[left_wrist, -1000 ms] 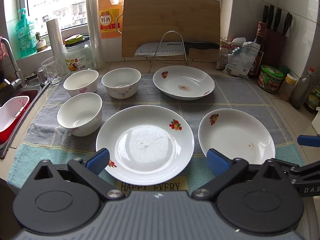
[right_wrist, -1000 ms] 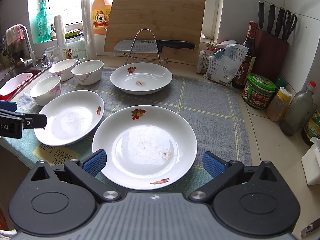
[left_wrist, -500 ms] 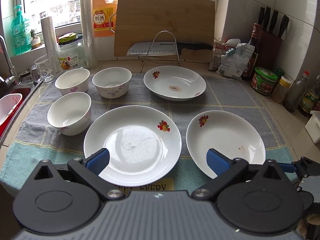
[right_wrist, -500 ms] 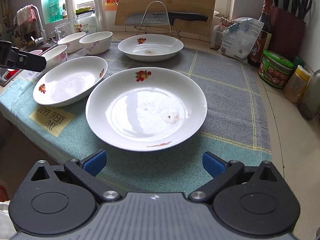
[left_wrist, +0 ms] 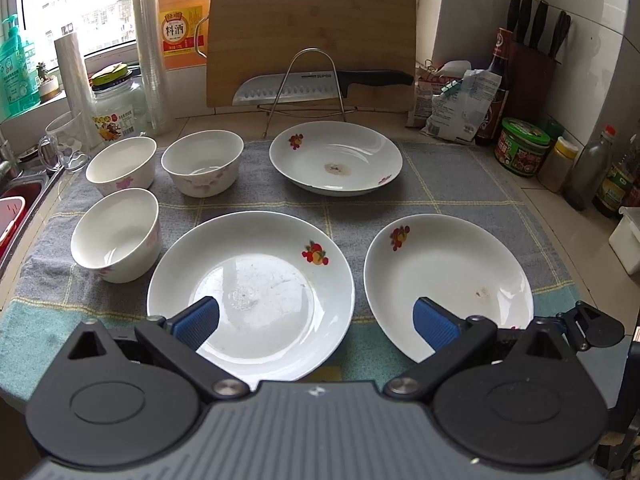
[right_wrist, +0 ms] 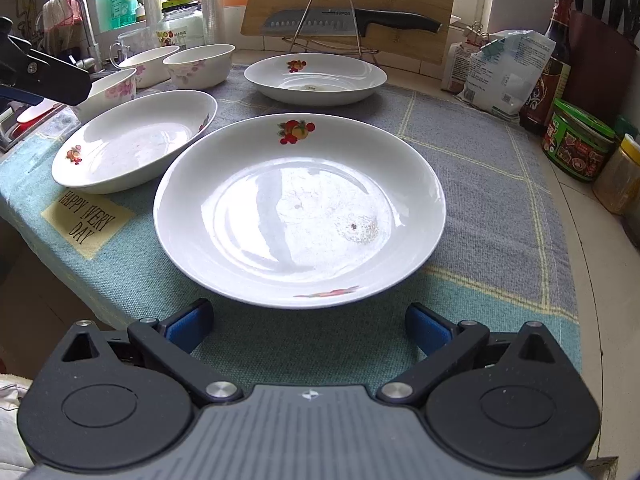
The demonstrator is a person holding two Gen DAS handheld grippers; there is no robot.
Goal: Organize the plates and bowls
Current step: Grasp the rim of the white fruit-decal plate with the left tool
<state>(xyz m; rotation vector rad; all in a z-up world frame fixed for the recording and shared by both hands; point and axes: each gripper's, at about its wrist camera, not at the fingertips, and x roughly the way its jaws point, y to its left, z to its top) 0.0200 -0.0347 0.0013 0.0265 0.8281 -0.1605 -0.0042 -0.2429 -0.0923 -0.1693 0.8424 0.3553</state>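
Three white plates with fruit prints lie on a grey-teal towel (left_wrist: pixel 460 184). The near-left plate (left_wrist: pixel 251 296) sits under my open left gripper (left_wrist: pixel 316 320), which hovers over its front rim. In the right wrist view, the near-right plate (right_wrist: pixel 300 208) lies just beyond my open right gripper (right_wrist: pixel 310 326), which is low at the plate's front rim with nothing between its fingers. The far plate (left_wrist: pixel 336 158) rests toward the back. Three white flowered bowls stand at the left: two behind (left_wrist: pixel 120 166) (left_wrist: pixel 202 162), one in front (left_wrist: pixel 116 236).
A cutting board (left_wrist: pixel 312 40) and a knife (left_wrist: pixel 320 84) on a wire rack stand at the back. Jars (left_wrist: pixel 524 146), bottles and a knife block (left_wrist: pixel 532 80) line the right side. A sink (left_wrist: pixel 16 208) and a glass mug (left_wrist: pixel 66 144) are on the left. The counter edge runs in front.
My right gripper has dropped low and moved in toward the near-right plate's front rim. The left gripper has shifted slightly right. Both stay open; no dish has moved.
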